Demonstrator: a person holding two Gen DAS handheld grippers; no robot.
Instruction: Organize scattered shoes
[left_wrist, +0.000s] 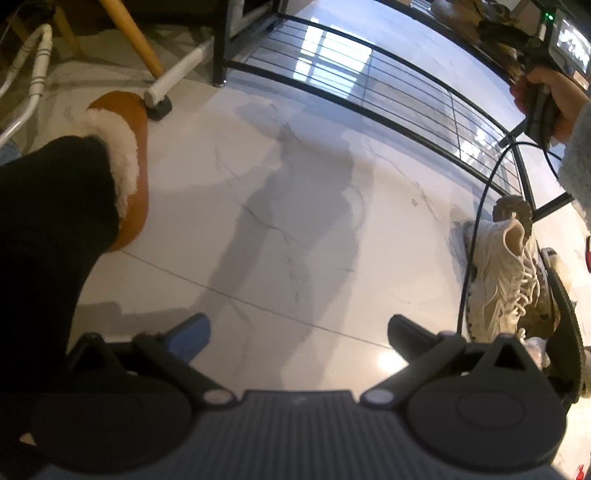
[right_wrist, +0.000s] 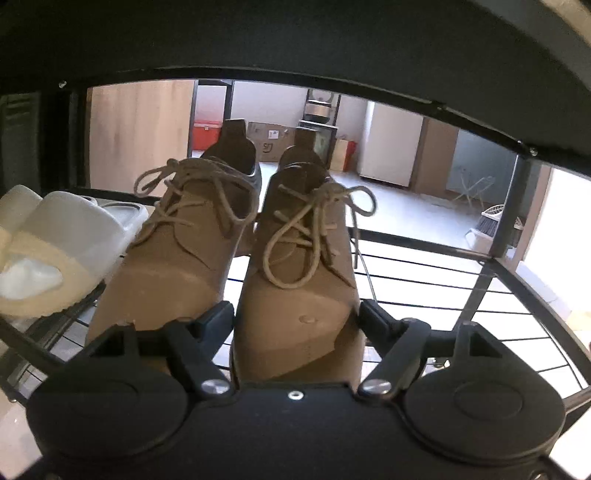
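Now | right hand-held gripper (right_wrist: 295, 314): jaws spread, unclamped; tan shoe (right_wrist: 295, 258) between them, on wire shelf (right_wrist: 461, 295)

A: How is the left gripper (left_wrist: 299, 332) posed?
B: Tilted steeply downward, jaws spread wide with nothing between them.
A: And the right gripper (right_wrist: 296, 317)?
B: Angled slightly down, jaws apart; a hand (left_wrist: 546, 99) grasps its handle.

Left wrist view tilts steeply down at the floor (left_wrist: 295, 221); right wrist view sits close, nearly level, inside the shoe rack (right_wrist: 461, 295), seen in both, at one o'clock in the left.
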